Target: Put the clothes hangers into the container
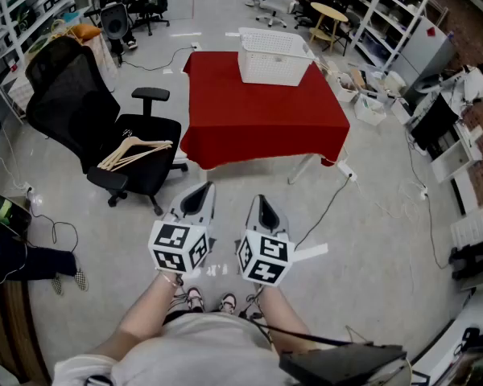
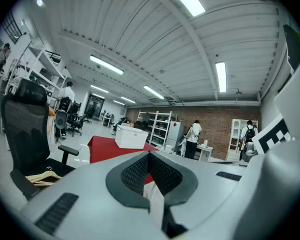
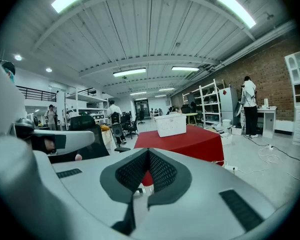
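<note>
The hangers (image 1: 135,151), a small loose stack of pale wood, lie on the seat of the black office chair (image 1: 157,174), well apart from the white basket (image 1: 274,67) on the red worktop (image 1: 262,123). You should find them light, stiff and smooth, likely to slide or tangle, so grip near the neck where the arms meet. On your left gripper (image 1: 198,199) and right gripper (image 1: 263,209) the fingers are clenched on nothing.

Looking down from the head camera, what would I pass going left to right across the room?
black office chair → wooden hangers lying on its seat → red table
</note>
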{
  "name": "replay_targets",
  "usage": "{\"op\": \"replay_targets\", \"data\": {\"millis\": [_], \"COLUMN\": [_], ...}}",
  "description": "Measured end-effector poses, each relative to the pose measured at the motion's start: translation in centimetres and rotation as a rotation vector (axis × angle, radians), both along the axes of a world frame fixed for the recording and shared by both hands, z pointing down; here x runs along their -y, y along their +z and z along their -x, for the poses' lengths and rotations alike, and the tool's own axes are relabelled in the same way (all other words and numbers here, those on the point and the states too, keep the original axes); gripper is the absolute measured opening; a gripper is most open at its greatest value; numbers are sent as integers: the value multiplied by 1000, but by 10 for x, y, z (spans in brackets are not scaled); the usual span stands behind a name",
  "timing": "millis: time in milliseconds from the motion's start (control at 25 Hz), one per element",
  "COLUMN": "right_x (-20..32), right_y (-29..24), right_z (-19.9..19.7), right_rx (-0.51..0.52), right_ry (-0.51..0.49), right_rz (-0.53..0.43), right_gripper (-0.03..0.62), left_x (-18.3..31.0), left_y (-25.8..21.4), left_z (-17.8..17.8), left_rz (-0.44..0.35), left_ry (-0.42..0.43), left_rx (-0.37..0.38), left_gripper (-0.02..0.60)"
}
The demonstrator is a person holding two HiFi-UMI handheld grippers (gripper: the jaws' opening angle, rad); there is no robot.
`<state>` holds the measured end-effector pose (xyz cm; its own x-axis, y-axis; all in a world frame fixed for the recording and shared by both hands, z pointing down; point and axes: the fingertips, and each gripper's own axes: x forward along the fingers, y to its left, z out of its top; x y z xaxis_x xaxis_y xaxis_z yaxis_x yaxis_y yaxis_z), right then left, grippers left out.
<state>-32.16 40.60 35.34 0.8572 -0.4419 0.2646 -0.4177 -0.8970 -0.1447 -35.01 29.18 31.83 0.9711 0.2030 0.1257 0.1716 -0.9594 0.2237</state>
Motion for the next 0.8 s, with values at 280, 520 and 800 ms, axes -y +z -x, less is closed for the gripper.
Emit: {"op": "replay_targets", "data": {"millis": [280,520,800], "right_x": [13,25,33], "right_y": [-2,-2,1], "right_z": [-1,-5,-11], "right_rx": [4,-1,21], "right_ry": [6,26,79], "right_rz": [-8,1,-57], "right_gripper": [15,15,15], "left_x": [11,24,42], "left_y": [-1,-1,6], "left_z": [-1,-8,-15], "left_rz": [-8,-6,-12], "left_ry": [19,39,72], "left_rx": [4,2,12], "left_gripper": [0,0,0]}}
